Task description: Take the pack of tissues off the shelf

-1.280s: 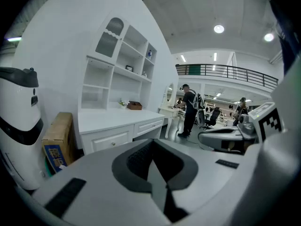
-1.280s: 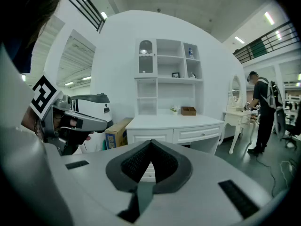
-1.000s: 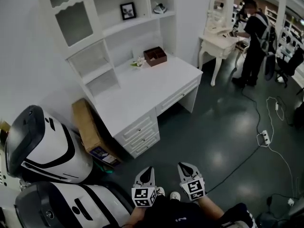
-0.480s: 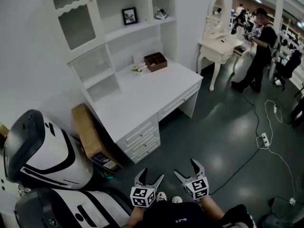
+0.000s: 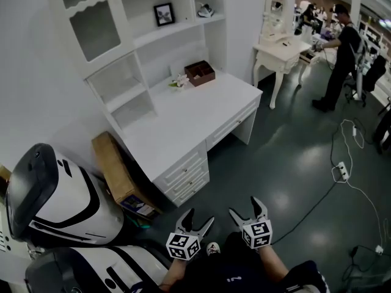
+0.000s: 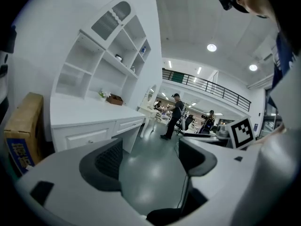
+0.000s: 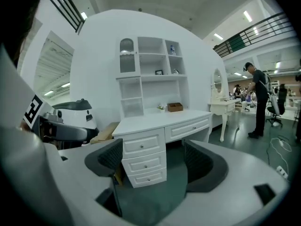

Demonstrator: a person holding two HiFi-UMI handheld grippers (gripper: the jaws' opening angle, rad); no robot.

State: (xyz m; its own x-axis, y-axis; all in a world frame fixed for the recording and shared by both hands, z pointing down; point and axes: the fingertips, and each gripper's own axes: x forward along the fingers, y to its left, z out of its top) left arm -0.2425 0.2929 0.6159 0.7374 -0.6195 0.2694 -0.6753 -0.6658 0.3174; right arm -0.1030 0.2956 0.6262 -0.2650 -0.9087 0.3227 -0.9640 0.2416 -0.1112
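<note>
A small pale packet [image 5: 205,10], which may be the pack of tissues, lies on the upper right shelf of the white desk hutch [image 5: 131,41], beside a framed picture [image 5: 163,14]. The same packet [image 7: 176,71] shows tiny in the right gripper view. Both grippers hang low over the dark floor, far in front of the desk [image 5: 183,118]. My left gripper [image 5: 198,218] is open with nothing between its fingers, and its own view [image 6: 150,159] shows only floor in the gap. My right gripper [image 5: 247,207] is open too and faces the desk drawers [image 7: 153,159].
A brown box [image 5: 200,72] and small flowers [image 5: 179,81] sit on the desk top. Large white machines [image 5: 55,194] and a cardboard box [image 5: 116,166] stand to the left. A dressing table [image 5: 281,47], a person [image 5: 345,54] and a power strip with cables [image 5: 340,173] are to the right.
Both grippers were shut a second ago and now stand open. The person at the right has stepped further right.
</note>
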